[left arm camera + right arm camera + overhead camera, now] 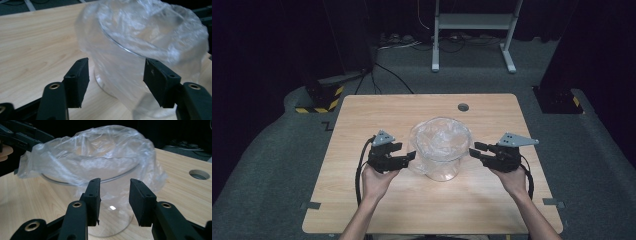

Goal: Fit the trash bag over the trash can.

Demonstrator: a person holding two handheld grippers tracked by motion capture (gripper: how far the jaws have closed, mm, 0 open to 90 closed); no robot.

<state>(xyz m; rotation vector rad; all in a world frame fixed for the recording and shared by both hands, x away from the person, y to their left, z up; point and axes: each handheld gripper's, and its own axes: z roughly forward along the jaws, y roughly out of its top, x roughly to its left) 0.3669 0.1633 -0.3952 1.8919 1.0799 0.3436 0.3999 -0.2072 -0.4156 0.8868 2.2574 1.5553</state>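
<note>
A clear round container [441, 145] stands in the middle of the wooden table [377, 115], lined with a thin see-through plastic bag [140, 32] folded over its rim [95, 157]. My left gripper [408, 151] sits just left of it, pointing at its side. In the left gripper view the jaws [116, 67] are open, with the bag's hanging skirt beyond them and no pad pressing on it. My right gripper [474, 149] faces the container from the right. Its jaws [115, 182] are open too, a little short of the bag and the clear wall.
A round cable hole [463, 107] lies in the tabletop behind the container. Past the table's far edge stand a white metal frame [472, 22] and a black base with yellow-black tape [319, 97]. Grey carpet surrounds the table.
</note>
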